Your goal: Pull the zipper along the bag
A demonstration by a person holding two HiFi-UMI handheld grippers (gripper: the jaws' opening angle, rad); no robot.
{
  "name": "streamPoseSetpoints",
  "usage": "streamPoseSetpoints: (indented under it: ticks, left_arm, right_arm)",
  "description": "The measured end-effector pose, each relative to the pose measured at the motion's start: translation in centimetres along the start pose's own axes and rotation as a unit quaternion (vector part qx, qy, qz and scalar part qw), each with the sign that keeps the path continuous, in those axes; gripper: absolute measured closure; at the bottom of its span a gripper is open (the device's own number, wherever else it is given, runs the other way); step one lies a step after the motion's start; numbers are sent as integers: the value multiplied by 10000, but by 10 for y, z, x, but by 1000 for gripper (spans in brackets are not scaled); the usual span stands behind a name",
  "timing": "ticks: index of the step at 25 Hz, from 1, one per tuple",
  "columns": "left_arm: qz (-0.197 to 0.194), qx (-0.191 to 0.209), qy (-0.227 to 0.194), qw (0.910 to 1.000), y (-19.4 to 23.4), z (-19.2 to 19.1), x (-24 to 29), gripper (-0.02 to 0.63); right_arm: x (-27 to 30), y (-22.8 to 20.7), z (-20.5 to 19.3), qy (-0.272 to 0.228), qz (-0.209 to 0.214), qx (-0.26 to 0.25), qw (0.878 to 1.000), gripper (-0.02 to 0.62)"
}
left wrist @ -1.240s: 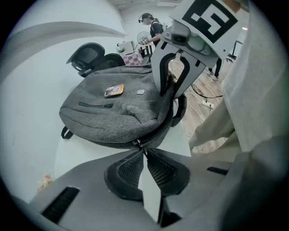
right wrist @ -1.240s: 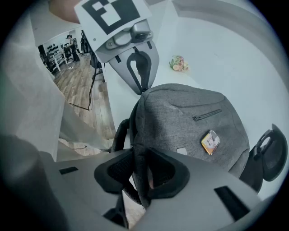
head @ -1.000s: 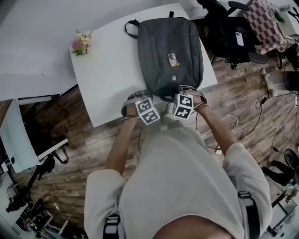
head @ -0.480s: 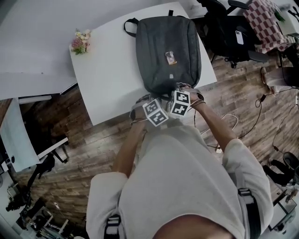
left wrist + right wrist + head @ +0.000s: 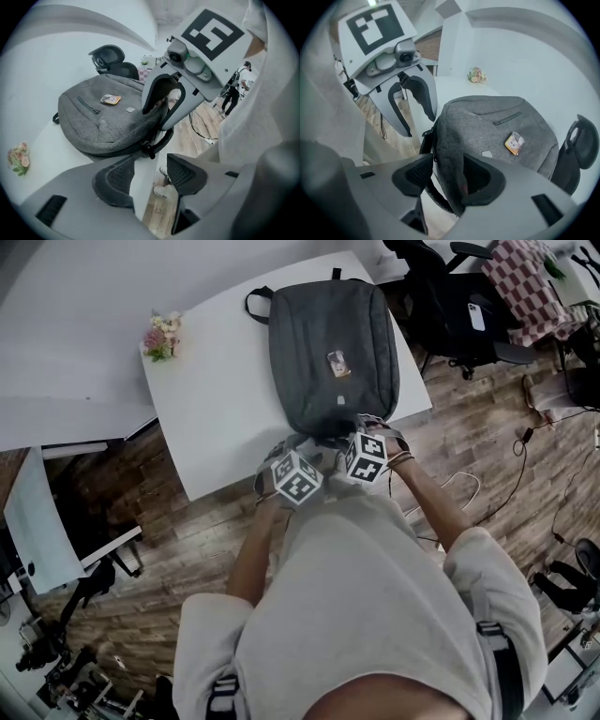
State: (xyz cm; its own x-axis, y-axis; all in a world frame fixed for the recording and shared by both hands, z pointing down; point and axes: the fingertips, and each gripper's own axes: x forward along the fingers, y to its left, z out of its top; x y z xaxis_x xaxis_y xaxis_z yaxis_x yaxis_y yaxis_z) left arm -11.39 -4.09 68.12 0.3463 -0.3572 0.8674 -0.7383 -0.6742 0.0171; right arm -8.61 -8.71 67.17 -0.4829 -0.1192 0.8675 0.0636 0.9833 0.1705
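A grey backpack (image 5: 328, 343) lies flat on the white table (image 5: 216, 409), with a small tag (image 5: 337, 362) on its front. Both grippers are at its near end, by the table's edge. My left gripper (image 5: 149, 176) is opening, and only the table edge and the floor show between its pads. It sits just off the backpack (image 5: 108, 122). My right gripper (image 5: 446, 176) is opening too. The backpack's (image 5: 497, 136) near edge lies between its spread fingers, loosely against one pad (image 5: 480, 178). A black strap (image 5: 154, 143) hangs off the near end.
A small bunch of flowers (image 5: 162, 334) sits at the table's left corner. A black office chair (image 5: 450, 306) and a checkered cloth (image 5: 534, 282) stand to the right of the table. Cables (image 5: 450, 493) trail over the wooden floor near the person's right arm.
The left gripper's marker cube has drawn back from the bag's near end, down and to the left. The gap between the two cubes has widened. The right cube has barely shifted.
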Motion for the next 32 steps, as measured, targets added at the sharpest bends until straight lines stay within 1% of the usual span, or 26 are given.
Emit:
streamPoseSetpoints:
  ticks: [2,4,6,8,10,11,12,15,16,18,20,23,25,28,32]
  left_arm:
    - [66,-242,-279,9993,2,2,-11,376]
    - [268,-539,-675,9959,11,9,-23,381]
    - [483,-869,-1071,9893,24,21,-33,401]
    - [686,-1148,-1438,9805,38,34,-42,418]
    - [880,-1394,-1814,9695,53,48,-55,443]
    - [990,-1498,-1996,9633,61,55,-63,447]
    - [1111,-1580,-2168,9569,70,62,-71,473]
    - [1477,-1726,-2612,9382,95,78,-97,523]
    - [1599,-1748,-2747,9319,104,84,-107,528]
    - [1807,-1770,-2999,9198,120,96,-126,543]
    - [1959,-1776,-3204,9096,132,106,-143,560]
    - [2135,-1742,-3433,8979,145,122,-161,574]
    - [2221,-1726,-3551,8915,153,129,-171,580]
    - [2313,-1674,-3672,8852,163,136,-183,580]
    - [2385,-1621,-3805,8787,171,144,-196,580]
  right_arm:
    - [-9,-3,4,-245,-144,312,9991,366]
    - [-21,-9,7,-526,-310,746,9953,372]
    - [-34,-20,9,-871,-474,1380,9855,386]
    - [-48,-34,9,-1236,-647,2059,9686,413]
    - [-62,-47,12,-1568,-840,2600,9491,430]
    - [-69,-55,13,-1718,-961,2815,9391,440]
    - [-78,-64,14,-1863,-1100,3008,9288,446]
    - [-106,-92,18,-2288,-1554,3480,8958,473]
    - [-116,-101,20,-2414,-1691,3582,8859,478]
    - [-135,-118,23,-2624,-1957,3674,8705,496]
    - [-153,-135,24,-2791,-2216,3666,8594,520]
    - [-178,-156,23,-2947,-2550,3610,8472,555]
    - [-190,-164,25,-3043,-2723,3542,8413,581]
    - [-204,-172,34,-3212,-2899,3417,8343,581]
    - [-220,-183,42,-3334,-3104,3379,8236,581]
